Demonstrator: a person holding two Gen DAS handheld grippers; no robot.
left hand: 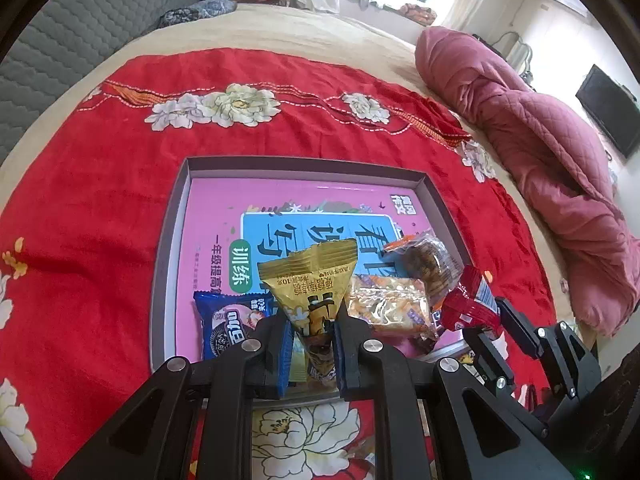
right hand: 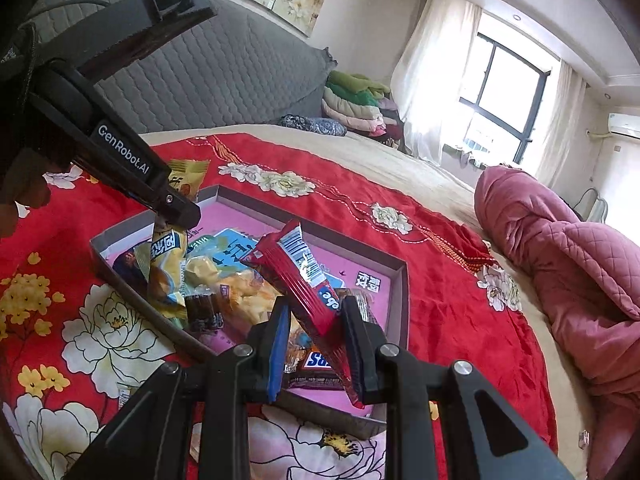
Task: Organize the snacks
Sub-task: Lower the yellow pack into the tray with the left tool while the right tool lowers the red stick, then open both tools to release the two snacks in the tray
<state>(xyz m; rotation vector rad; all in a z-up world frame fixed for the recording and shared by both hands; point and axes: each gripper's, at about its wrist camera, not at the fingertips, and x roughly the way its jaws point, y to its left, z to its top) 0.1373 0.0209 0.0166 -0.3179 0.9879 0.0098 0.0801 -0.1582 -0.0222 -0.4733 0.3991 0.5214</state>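
A grey shallow box (left hand: 168, 240) lined with a pink book lies on the red flowered blanket. In it lie a blue Oreo pack (left hand: 224, 328), a crinkly yellow pack (left hand: 388, 308) and a clear cookie pack (left hand: 428, 268). My left gripper (left hand: 314, 324) is shut on a yellow triangular snack packet (left hand: 316, 276), held upright over the box's near edge. My right gripper (right hand: 318, 308) is shut on a red snack bar (right hand: 300, 272), tilted up over the box (right hand: 400, 280). A Snickers bar (right hand: 316, 360) lies under it. In the right wrist view the left gripper (right hand: 180, 216) holds the yellow packet (right hand: 168, 264) at the box's left corner.
The red blanket (left hand: 100, 200) covers a beige bed. A pink quilt (left hand: 540, 140) is bunched along the bed's right side. A grey padded headboard (right hand: 220, 72) and folded bedding (right hand: 360, 100) stand at the far end. A loose wrapper (right hand: 124, 396) lies on the blanket by the box.
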